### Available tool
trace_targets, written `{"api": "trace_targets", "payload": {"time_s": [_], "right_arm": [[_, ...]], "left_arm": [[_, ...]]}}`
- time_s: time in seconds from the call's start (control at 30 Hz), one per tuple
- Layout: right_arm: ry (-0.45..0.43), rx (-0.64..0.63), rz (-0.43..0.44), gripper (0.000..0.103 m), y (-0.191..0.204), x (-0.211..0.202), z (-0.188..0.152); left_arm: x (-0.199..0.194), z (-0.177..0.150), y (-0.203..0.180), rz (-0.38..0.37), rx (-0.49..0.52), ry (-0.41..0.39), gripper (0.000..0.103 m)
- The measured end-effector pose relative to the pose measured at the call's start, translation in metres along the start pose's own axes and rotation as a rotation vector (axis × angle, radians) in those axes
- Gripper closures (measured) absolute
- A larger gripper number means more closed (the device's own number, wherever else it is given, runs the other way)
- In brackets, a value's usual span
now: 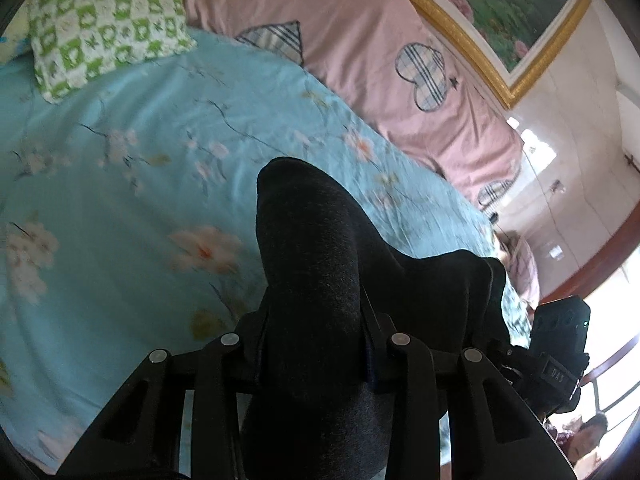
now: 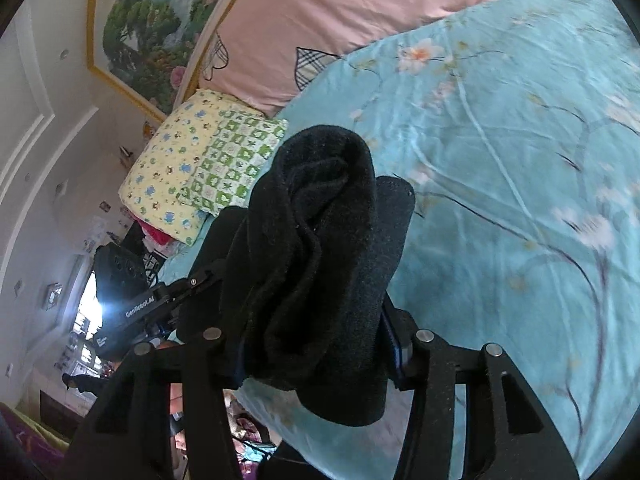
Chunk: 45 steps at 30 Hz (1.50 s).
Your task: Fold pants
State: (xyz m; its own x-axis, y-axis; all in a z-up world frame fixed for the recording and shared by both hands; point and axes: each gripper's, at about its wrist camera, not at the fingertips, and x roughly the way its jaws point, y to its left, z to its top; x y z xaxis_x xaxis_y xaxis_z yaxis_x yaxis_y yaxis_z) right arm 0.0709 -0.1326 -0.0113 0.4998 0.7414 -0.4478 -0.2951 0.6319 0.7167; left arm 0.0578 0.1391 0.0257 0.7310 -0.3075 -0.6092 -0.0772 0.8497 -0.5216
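The black pants [image 1: 320,264] bulge up thickly between the fingers of my left gripper [image 1: 316,344], which is shut on the cloth and held above the blue flowered bed sheet [image 1: 120,200]. More dark cloth trails off to the right toward the other gripper's body [image 1: 560,352]. In the right wrist view my right gripper [image 2: 316,344] is shut on a bunched, folded wad of the same black pants [image 2: 320,248], also lifted off the sheet [image 2: 500,200]. The left gripper's body [image 2: 132,304] shows at the left. Cloth hides the fingertips of both grippers.
A green checked pillow [image 1: 104,28] and a yellow patterned pillow [image 2: 168,168] lie at the bed's head. A pink quilt with plaid hearts [image 1: 380,48] runs along the wall under a gold-framed picture [image 1: 500,12]. The room's floor and clutter lie beyond the bed edge.
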Motion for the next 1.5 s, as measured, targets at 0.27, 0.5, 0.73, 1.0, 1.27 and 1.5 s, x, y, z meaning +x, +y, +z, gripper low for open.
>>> {"api": "trace_targets", "payload": {"time_s": [0.27,0.5,0.73,1.0,1.27,1.5], "right_arm": [[0.015,-0.078,0.023,0.05,0.02,0.044,0.038],[0.041,-0.128,0.029,0.051,0.032,0.088,0.064],[0.063,-0.158,0.044,0.051,0.035,0.127,0.089],[0.094,-0.166,0.05,0.05,0.029,0.163,0.107],[0.11,-0.175,0.041,0.05,0.022,0.184,0.112],[0.138,-0.16,0.013,0.043,0.01,0.189,0.111]], "left_arm": [[-0.008,0.03,0.02,0.088,-0.001,-0.067,0.068],[-0.002,0.06,0.036,0.153,0.0,-0.099,0.068],[0.009,0.083,0.053,0.192,-0.014,-0.116,0.068],[0.027,0.1,0.076,0.22,-0.042,-0.114,0.068],[0.04,0.104,0.096,0.234,-0.059,-0.101,0.068],[0.05,0.098,0.104,0.245,-0.057,-0.09,0.061]]}}
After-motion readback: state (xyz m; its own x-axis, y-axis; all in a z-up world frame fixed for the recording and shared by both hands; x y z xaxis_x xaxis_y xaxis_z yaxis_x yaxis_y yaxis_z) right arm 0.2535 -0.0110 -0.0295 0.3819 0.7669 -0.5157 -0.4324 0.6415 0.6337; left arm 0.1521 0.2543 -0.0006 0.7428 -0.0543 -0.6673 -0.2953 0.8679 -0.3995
